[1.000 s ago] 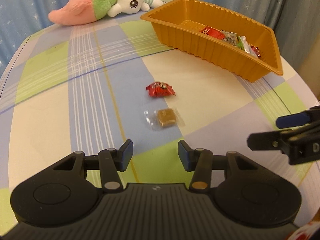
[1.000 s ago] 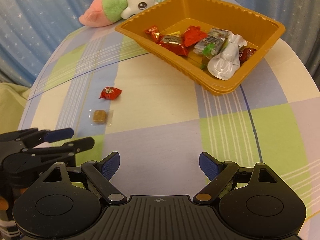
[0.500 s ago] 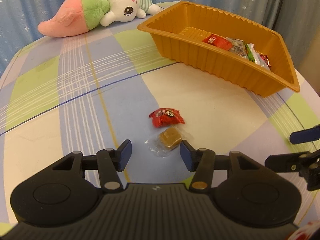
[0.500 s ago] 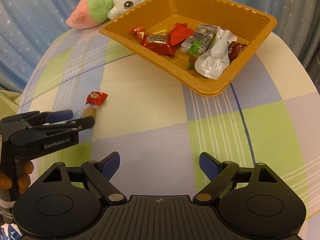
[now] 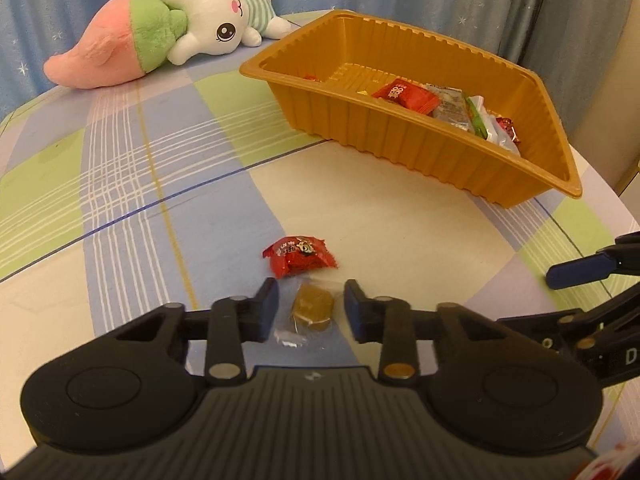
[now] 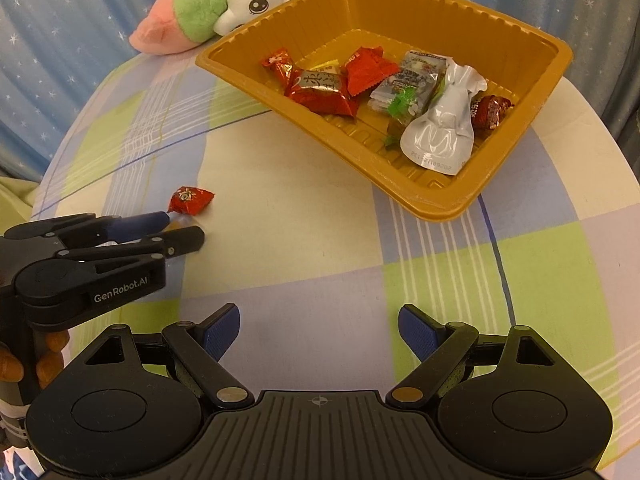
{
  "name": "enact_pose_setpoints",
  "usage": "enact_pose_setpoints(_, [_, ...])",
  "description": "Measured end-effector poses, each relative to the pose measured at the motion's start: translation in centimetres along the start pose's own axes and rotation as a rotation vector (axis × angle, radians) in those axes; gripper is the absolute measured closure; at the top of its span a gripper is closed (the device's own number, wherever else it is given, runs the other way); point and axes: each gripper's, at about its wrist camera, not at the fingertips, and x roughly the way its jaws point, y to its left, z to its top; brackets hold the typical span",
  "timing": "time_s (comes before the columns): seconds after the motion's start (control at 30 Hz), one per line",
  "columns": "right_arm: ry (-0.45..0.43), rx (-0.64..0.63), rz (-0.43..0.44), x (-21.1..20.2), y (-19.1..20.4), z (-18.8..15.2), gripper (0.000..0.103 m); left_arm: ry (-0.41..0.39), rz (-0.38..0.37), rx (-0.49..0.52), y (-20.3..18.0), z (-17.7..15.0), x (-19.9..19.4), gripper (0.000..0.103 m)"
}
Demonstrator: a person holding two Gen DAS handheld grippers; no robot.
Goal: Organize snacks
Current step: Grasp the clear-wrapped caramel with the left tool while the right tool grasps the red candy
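My left claw (image 5: 311, 307) just closing, brown candy (image 5: 312, 309) between fingers, small gaps either side. Right claw (image 6: 319, 330) wide open, holding nothing.

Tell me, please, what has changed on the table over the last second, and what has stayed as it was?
The left gripper moved forward until the brown candy in its clear wrapper lay between its fingers; its jaws have just been closing, but gaps remain on both sides, so it is not yet gripped. The red candy, orange tray, plush toy and the open right gripper stayed put.
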Motion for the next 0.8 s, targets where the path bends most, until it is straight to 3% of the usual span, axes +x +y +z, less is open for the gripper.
enact_pose_setpoints(0.07, [0.0, -0.007, -0.003, 0.0, 0.1, 0.0, 0.017, 0.001, 0.001, -0.004, 0.1, -0.1, -0.1, 0.083])
enact_pose_setpoints(0.4, [-0.007, -0.076, 0.025, 0.9, 1.9, 0.7, 0.017, 0.016, 0.038, -0.07, 2.3, -2.2, -2.2, 0.084])
enact_pose_setpoints(0.7, [-0.118, -0.388, 0.063, 2.9, 6.6, 2.1, 0.018, 0.03, 0.154, -0.255, 7.9, -3.9, -4.1, 0.084])
enact_pose_setpoints(0.77, [-0.131, -0.466, 0.064, 3.7, 7.5, 2.5, 0.033, 0.03, 0.179, -0.282, 8.8, -4.3, -4.4, 0.084])
enact_pose_setpoints(0.8, [-0.125, -0.501, 0.07, 4.2, 7.8, 2.7, 0.036, 0.031, 0.191, -0.295, 9.3, -4.5, -4.6, 0.084])
